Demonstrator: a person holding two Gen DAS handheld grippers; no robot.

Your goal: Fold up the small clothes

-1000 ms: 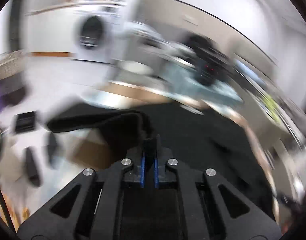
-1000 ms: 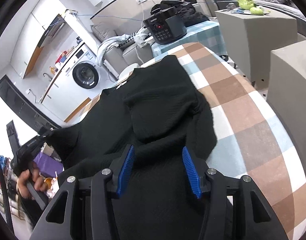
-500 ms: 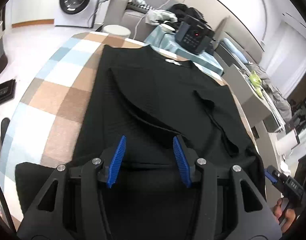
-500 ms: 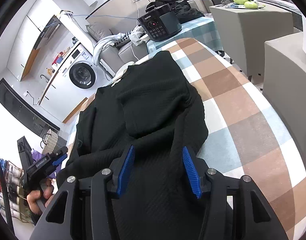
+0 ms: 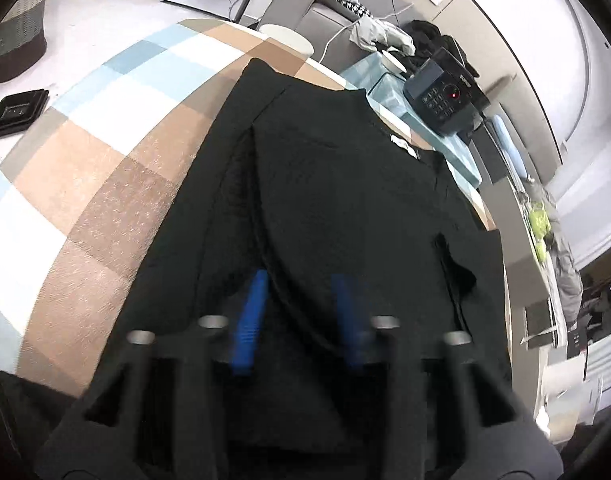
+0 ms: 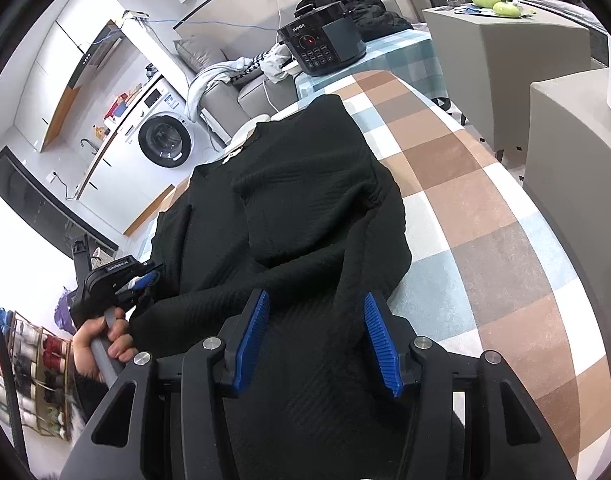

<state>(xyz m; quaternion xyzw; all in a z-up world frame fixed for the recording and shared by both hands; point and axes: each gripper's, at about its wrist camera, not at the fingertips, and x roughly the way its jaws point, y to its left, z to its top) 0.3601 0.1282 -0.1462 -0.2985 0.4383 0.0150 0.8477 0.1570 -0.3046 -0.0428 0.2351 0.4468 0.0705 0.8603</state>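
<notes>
A black knit sweater [image 5: 345, 208] lies lengthwise on the checked table [image 5: 105, 184], collar at the far end, both sleeves folded in over the body. It also shows in the right wrist view [image 6: 297, 216]. My left gripper [image 5: 299, 316] is open and empty above the near hem; it is blurred. It also shows in the right wrist view [image 6: 139, 282] at the sweater's left edge. My right gripper [image 6: 315, 332] is open and empty over the near right part of the sweater.
A black pressure cooker [image 6: 321, 46] stands on a side table beyond the far end. A washing machine [image 6: 161, 140] is at the back left. Grey boxes [image 6: 505, 32] stand to the right. The checked tablecloth [image 6: 485, 240] shows bare right of the sweater.
My left gripper let go of the sleeve, which now lies folded on the body, and opened, then moved closer over the hem. My right gripper stayed open and shifted slightly.
</notes>
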